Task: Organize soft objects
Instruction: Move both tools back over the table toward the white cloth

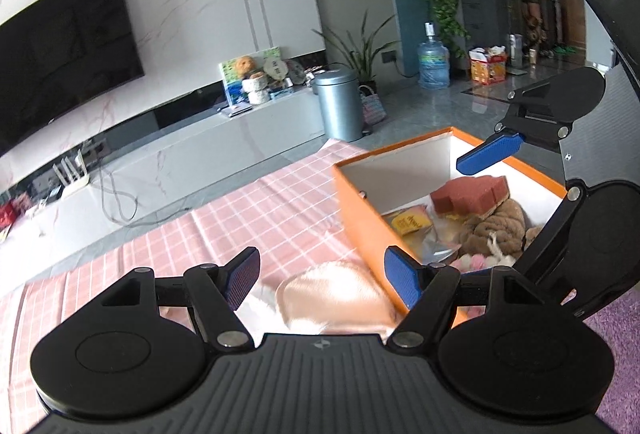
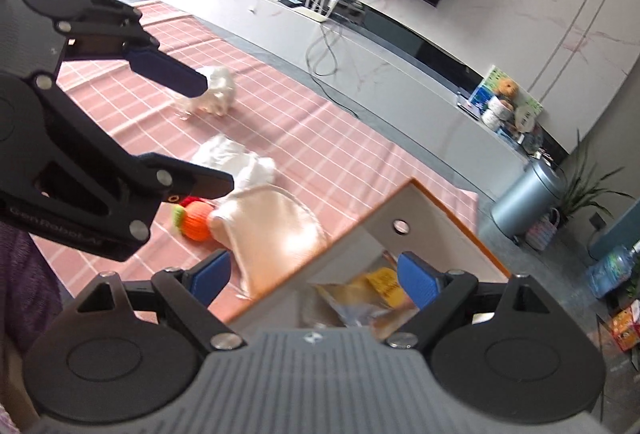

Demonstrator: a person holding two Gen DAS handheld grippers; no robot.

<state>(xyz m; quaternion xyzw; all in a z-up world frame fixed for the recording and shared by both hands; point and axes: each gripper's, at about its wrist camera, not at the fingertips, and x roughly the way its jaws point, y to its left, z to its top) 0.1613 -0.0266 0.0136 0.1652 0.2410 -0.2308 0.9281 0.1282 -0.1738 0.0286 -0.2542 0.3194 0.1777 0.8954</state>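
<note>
Both grippers were spread wide and held nothing. The left gripper [image 1: 324, 278] hung over a peach satin pouch [image 1: 340, 294] lying flat on the pink checked tablecloth [image 1: 240, 218], its long axis running along the wall of the orange box [image 1: 360, 218], probably staged for loading. The right gripper [image 2: 316, 276] hovered over the box's near corner. Beyond lay an orange plush toy [image 2: 196, 220] and white cloths [image 2: 240, 158].

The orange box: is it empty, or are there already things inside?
Not empty. The orange box is open on top and holds a red sponge, a brown fuzzy cloth and a yellow packet.
</note>
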